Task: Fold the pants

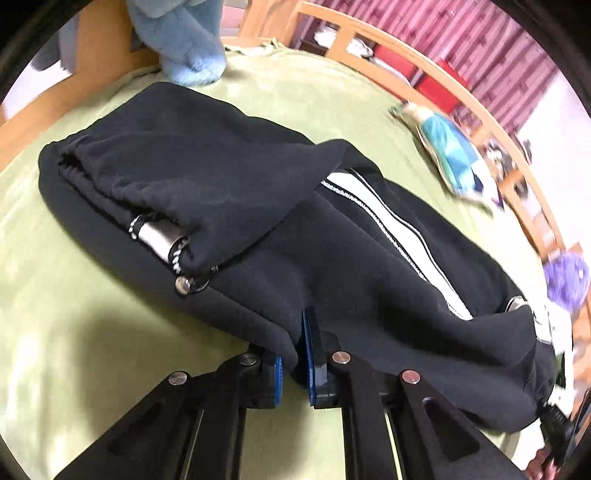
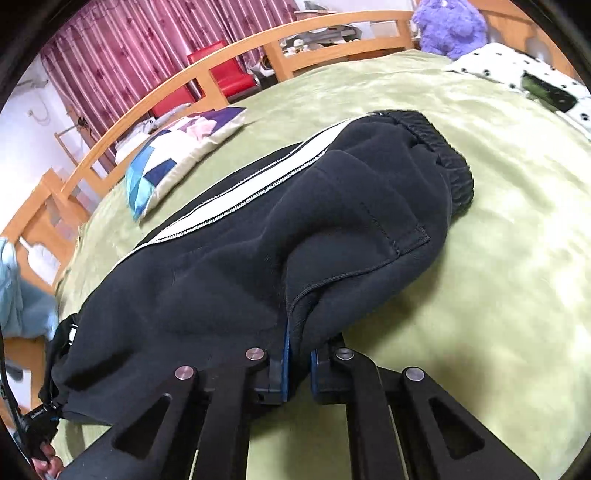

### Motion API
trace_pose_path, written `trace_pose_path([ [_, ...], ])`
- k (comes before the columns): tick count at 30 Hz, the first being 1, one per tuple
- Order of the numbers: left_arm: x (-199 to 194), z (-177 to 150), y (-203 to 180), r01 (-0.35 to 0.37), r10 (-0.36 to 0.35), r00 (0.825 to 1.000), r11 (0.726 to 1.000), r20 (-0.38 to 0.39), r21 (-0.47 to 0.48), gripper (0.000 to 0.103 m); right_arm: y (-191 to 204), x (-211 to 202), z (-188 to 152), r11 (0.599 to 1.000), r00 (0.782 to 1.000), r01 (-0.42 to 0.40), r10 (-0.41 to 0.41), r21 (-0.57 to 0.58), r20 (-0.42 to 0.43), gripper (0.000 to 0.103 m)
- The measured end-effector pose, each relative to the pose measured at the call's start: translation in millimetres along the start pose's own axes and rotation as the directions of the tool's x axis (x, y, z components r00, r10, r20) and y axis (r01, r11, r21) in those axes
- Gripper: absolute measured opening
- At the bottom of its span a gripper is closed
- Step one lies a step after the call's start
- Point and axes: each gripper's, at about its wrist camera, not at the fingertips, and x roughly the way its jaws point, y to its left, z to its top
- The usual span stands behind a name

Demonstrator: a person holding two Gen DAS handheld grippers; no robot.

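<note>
A: Left wrist view first. What's the left gripper (image 1: 295,363) doing?
B: Bottom center of frame, blue pads (image 1: 308,354) pinched narrow on the near edge of the black pants (image 1: 258,206). Fabric sits between the jaws.
A: Pants location?
B: Spread across the middle of the frame on the green bedspread (image 1: 74,332), white side stripe (image 1: 391,236) running toward lower right. Metal drawstring tip (image 1: 157,236) and a snap (image 1: 183,285) at left center. One layer is folded over at upper left.
A: Background?
B: Blue plush (image 1: 184,40) at top, patchwork pillow (image 1: 450,155) at right, wooden bed rail (image 1: 424,70) in upper right.
A: Right wrist view.
B: Right gripper (image 2: 298,363) at bottom center, jaws narrow, clamped on a bunched fold of the pants (image 2: 240,280). Elastic waistband (image 2: 443,147) at upper right, stripe (image 2: 236,206) running to the left.
A: Rest?
B: Pillow (image 2: 173,162) at upper left, purple plush (image 2: 450,26) at top right, spotted cloth (image 2: 535,77) at right edge.
</note>
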Motion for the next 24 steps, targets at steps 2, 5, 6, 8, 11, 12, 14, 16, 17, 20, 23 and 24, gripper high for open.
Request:
trace_pose_path([
  [2,-22,-31,6,0.007,-0.006,1.0,1.0,-0.025,0.022,0.01,-19,-34,-23,1.0,1.0,0.016,-0.016,-0.016,0.003,0.007],
  [5,-53,-76,15,0.026,-0.024,0.998,0.999,-0.057,0.034,0.01,-53,-85,-60,0.999,0.999,0.036,-0.036,-0.024,-0.01,0.008],
  [6,-63,-90,17,0.033,-0.03,0.997,0.999,-0.065,0.042,0.01,-65,-101,-73,0.999,0.999,0.044,-0.044,-0.02,-0.015,0.008],
  [8,-77,-110,19,0.047,-0.042,0.996,0.998,-0.082,0.052,0.01,-84,-124,-94,0.997,0.997,0.071,-0.071,-0.027,-0.025,0.008],
  [11,-88,-125,22,0.038,-0.03,0.995,0.995,-0.097,0.089,0.013,-103,-143,-118,0.994,0.993,0.105,-0.107,-0.035,-0.051,0.013],
  [12,-90,-127,22,0.035,-0.025,0.994,0.995,-0.105,0.096,0.013,-105,-146,-123,0.993,0.992,0.106,-0.109,-0.046,-0.065,0.016],
  [14,-96,-128,26,0.031,-0.018,0.993,0.994,-0.118,0.102,0.017,-104,-154,-132,0.989,0.99,0.124,-0.129,-0.081,-0.061,0.021],
  [16,-108,-132,30,0.017,-0.005,0.995,0.993,-0.103,0.118,0.018,-94,-164,-136,0.981,0.986,0.158,-0.162,-0.116,-0.026,0.032],
  [17,-114,-134,31,0.017,-0.006,0.996,0.992,-0.091,0.126,0.018,-88,-167,-137,0.979,0.986,0.163,-0.166,-0.121,-0.012,0.035],
  [20,-133,-140,36,-0.026,0.033,0.999,0.985,-0.041,0.168,0.024,-74,-183,-141,0.979,0.99,0.143,-0.139,-0.144,0.035,0.045],
  [23,-150,-141,41,-0.037,0.037,0.999,0.98,0.004,0.197,0.027,-56,-193,-142,0.976,0.99,0.133,-0.12,-0.173,0.08,0.05],
  [24,-155,-142,44,-0.038,0.036,0.999,0.979,0.011,0.201,0.029,-50,-194,-142,0.976,0.99,0.12,-0.105,-0.181,0.091,0.05],
])
